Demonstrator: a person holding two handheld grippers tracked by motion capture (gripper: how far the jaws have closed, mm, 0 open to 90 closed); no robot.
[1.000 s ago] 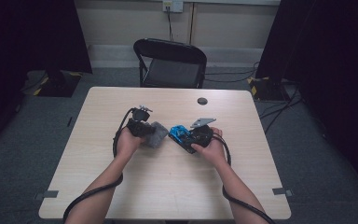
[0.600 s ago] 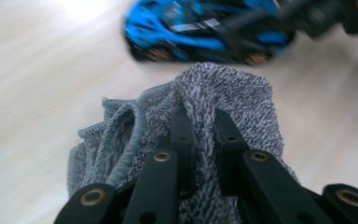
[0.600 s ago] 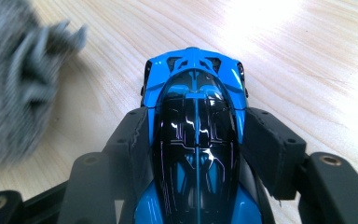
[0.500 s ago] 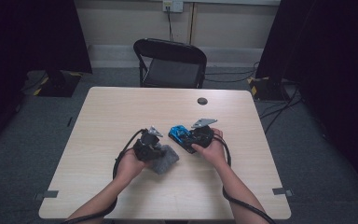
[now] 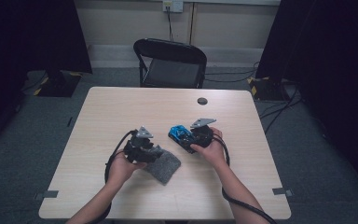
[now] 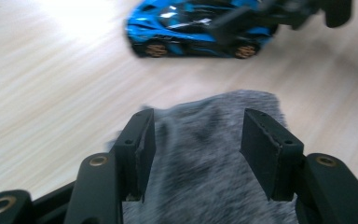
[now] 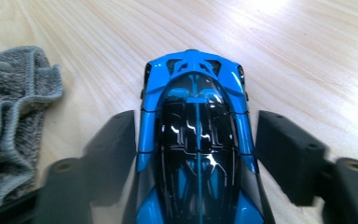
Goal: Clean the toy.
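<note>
A blue and black toy car (image 5: 179, 132) stands on the wooden table (image 5: 121, 107), right of centre. My right gripper (image 5: 187, 136) is open with a jaw on each side of the car (image 7: 198, 140); the left jaw is blurred and close to the car's side, while the right jaw stands slightly off it. A grey cloth (image 5: 165, 164) lies flat on the table to the left of the car. Low over the cloth (image 6: 205, 158), my left gripper (image 5: 154, 153) is open, its jaws well apart. The car (image 6: 200, 28) sits just beyond the cloth.
A small black round disc (image 5: 202, 101) lies near the table's far edge. A black folding chair (image 5: 170, 60) stands behind the table. Cables trail from both grippers over the near edge. The cloth's folded edge (image 7: 14, 116) lies just left of the car.
My left gripper has drawn back toward the person with the grey cloth, which now lies flat on the table beneath open jaws. The right gripper has stayed at the car.
</note>
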